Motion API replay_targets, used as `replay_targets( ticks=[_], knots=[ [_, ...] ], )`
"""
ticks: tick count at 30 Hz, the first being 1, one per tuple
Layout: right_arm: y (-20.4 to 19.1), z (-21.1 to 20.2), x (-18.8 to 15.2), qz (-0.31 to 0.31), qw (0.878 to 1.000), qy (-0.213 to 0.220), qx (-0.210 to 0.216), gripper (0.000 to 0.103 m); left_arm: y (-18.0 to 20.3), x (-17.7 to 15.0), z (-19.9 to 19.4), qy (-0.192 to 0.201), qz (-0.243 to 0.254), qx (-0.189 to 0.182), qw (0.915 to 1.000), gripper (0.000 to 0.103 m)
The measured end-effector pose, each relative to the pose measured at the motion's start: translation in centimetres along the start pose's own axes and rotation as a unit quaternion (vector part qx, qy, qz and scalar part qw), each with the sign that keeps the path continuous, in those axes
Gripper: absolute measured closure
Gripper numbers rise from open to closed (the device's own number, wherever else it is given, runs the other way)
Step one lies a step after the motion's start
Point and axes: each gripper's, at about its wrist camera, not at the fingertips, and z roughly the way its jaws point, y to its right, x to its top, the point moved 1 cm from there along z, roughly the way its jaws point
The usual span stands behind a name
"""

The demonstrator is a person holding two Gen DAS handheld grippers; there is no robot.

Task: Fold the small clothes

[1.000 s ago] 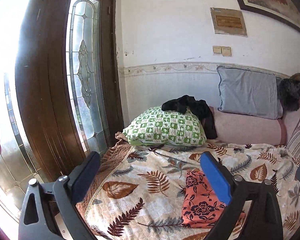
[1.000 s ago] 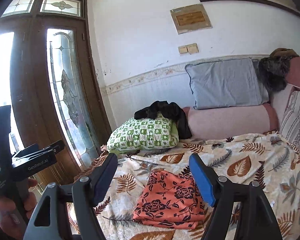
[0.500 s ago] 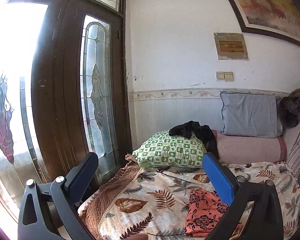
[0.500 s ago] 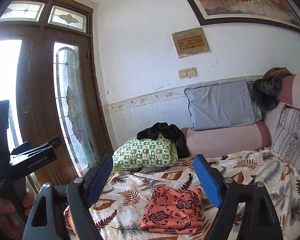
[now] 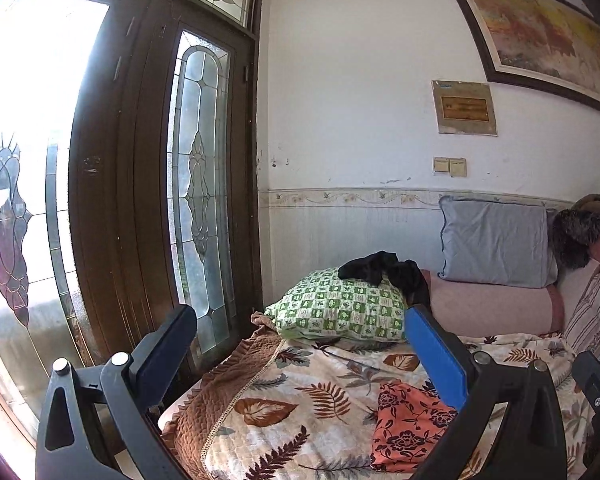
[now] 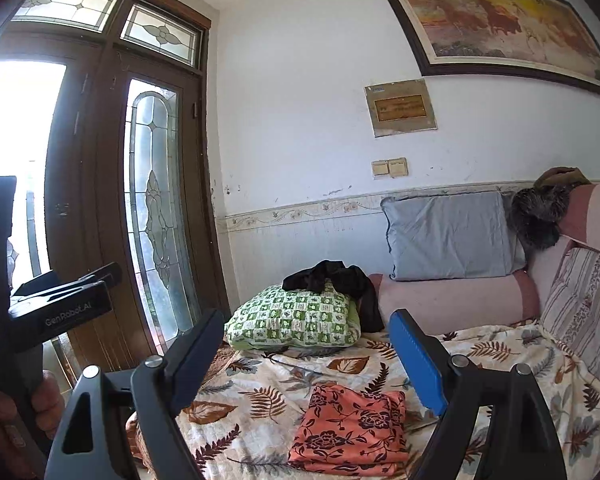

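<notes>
Both tongs level above bed; left tongs (image 5: 300,354) and right tongs (image 6: 308,354) released, empty.

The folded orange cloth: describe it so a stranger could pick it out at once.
Start at the bed with the leaf-print bedspread under the framed painting. In front of the green checked pillow lies the folded orange cloth, a flat rectangle. Only it is orange with dark flowers; the black garment sits crumpled on the pillow.

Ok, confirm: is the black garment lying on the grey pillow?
No, the black garment lies draped over the green checked pillow, beside the grey pillow.
</notes>
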Motion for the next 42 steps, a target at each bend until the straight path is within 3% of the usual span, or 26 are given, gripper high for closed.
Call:
replay_targets(
  ticks=[13, 31, 42],
  knots=[
    [0.8, 0.2, -0.1, -0.015, 0.999, -0.027, -0.042, 0.016, 0.7, 0.4, -1.5, 0.013, 0.013, -0.021, 0.9996, 0.000],
    [0.8, -2.3, 1.4, -0.030, 0.997, -0.003, -0.073, 0.016, 1.1, 1.5, -4.5, 0.056, 0.012, -0.061, 0.9965, 0.000],
    [1.2, -0.7, 0.7, -0.032, 0.996, -0.025, -0.084, 0.016, 2.1, 1.1, -3.3, 0.048, 0.021, -0.079, 0.9954, 0.000]
  ],
)
